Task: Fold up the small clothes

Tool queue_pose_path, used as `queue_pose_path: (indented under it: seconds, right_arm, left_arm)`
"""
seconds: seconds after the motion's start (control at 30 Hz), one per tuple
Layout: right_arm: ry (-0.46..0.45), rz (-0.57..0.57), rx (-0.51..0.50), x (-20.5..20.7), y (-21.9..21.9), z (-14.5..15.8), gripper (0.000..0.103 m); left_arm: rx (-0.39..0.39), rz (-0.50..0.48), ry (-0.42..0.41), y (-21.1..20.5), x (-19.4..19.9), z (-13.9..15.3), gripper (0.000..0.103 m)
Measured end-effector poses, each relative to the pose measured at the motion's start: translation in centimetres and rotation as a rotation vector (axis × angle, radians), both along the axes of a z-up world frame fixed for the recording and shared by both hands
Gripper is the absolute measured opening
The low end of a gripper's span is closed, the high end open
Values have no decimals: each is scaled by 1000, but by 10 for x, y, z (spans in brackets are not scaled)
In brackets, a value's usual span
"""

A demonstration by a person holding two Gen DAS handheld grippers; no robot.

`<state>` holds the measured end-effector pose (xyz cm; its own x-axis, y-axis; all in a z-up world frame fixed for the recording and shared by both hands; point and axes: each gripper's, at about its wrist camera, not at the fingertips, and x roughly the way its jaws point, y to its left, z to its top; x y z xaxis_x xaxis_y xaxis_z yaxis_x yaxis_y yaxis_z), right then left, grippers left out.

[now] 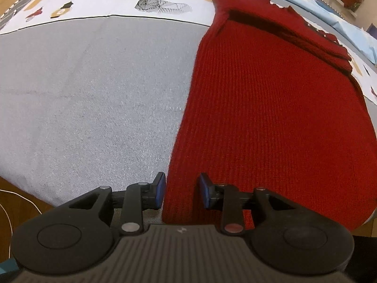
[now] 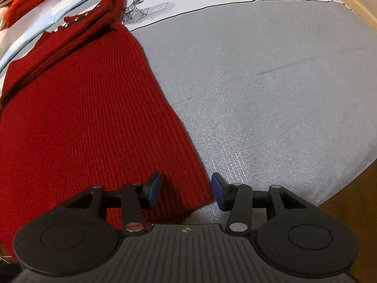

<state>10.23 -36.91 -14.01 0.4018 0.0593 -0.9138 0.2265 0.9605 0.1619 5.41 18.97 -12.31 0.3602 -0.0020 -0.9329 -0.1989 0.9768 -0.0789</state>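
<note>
Black linkage arms and blue pads are filling the bottom of both wrist views. Starting at the left, the left gripper [image 1: 181, 189] is pointing steeply down at the near left corner of a red ribbed knit garment [image 1: 271, 118]; its jaws are standing apart, the left pad over grey cloth just outside the knit's edge, the right pad over the knit itself, and neither pad is pressing on anything. That garment is lying flat on the grey tablecloth [image 1: 82, 106], already narrowed into a long strip with a darker fold running across its far end, reaching up towards the white border printed with a geometric deer [image 1: 155, 0]. Moving rightwards, the right gripper [image 2: 186, 188] is mirroring its partner at the near right corner of the same knit [image 2: 82, 118]: jaws spread, one pad over the wool, the other over bare cloth, nothing pinched.

Judging by this, the step in hand is taking both near corners to carry the hem away towards the neckline. Doing it well probably means sinking each outer pad until it is sliding under all layers, not just the top one, closing both claws together, then lifting evenly so the strip is staying square. A thick knit is likely to slip or bunch if only the uppermost layer is being caught.
</note>
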Motion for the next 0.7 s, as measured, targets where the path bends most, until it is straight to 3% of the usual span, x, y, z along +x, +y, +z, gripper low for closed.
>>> queue_pose_path:
  seconds: [0.4,0.43,0.5,0.57,0.7]
  right_arm:
    - [-7,38,-31,6,8,-3,50]
    - [-10,42,-31,6,9,-3,49]
    - [-17,53,-20,5,11,-2,35]
    - [-24,68,10,4,11,-1,21]
    - [-42,65,48,2,8,3,19]
  left_arm:
    - [8,-6,3,-4,7,-6,37]
    - [9,-7,0,-4,5,-6,37]
    - [15,-18,-9,-6,5,-6,34]
    - [11,-30,-21,-7,3,-5,25]
    - [-1,-28,-28,-5,-1,-1,22]
